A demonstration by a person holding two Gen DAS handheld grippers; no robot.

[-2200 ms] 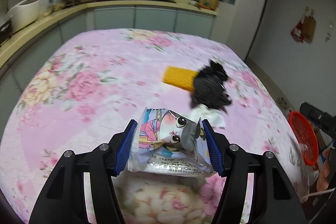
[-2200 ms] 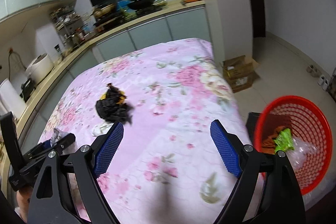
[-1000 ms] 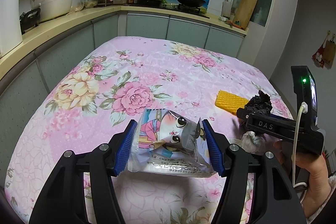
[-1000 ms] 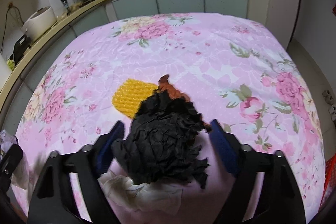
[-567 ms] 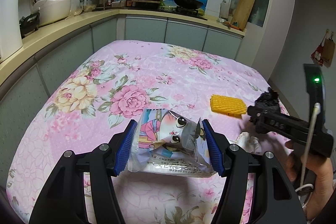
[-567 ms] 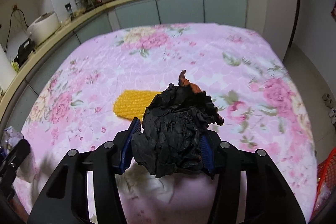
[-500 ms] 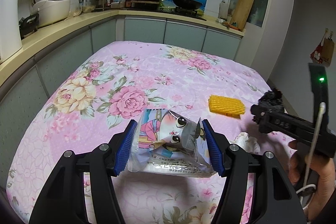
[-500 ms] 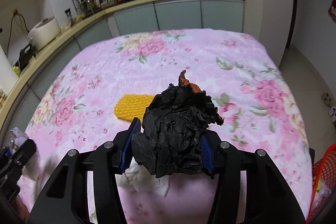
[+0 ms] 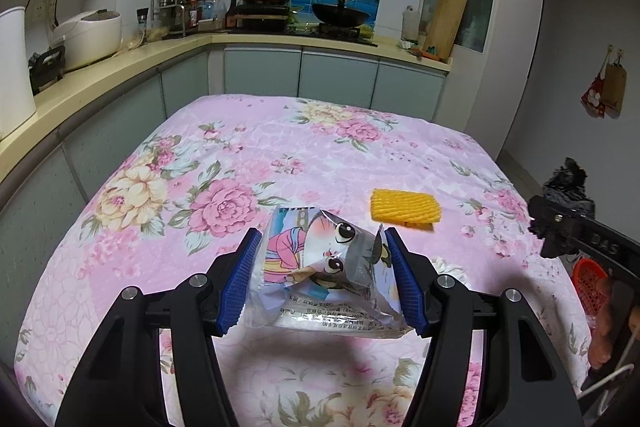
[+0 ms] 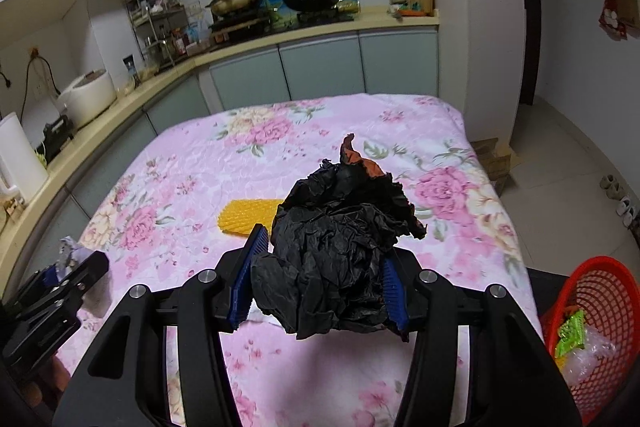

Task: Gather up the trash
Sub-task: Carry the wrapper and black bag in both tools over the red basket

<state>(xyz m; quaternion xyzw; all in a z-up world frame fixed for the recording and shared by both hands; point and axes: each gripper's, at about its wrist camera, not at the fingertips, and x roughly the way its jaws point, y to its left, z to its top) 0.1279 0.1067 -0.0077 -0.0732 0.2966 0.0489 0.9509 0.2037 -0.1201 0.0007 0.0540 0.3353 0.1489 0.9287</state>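
**Both hands full, basket off to the right**

So the left gripper is clamped on a snack wrapper with a cartoon face, blue pads pressed on both sides, held up over the near end of the table with its pink flowery cloth. The right gripper is squeezed onto a crumpled black bag, which bulges way out above and past the jaws, with a bit of orange sticking out the top.

Still lying on the cloth: a yellow foam net around the middle, and a white crumpled tissue nearer, just right of the left gripper. The red basket sits on the floor at the near right, already with some green and clear scraps inside.

What I'd worry about: the black wad is only pinched at its lower part, so a loose flap could slip free or snag the basket rim and land on the floor. The wrapper is slick and puffy, so a quick swing could pop it out. The two grippers also look fairly close, so they might bump heading for the same basket.
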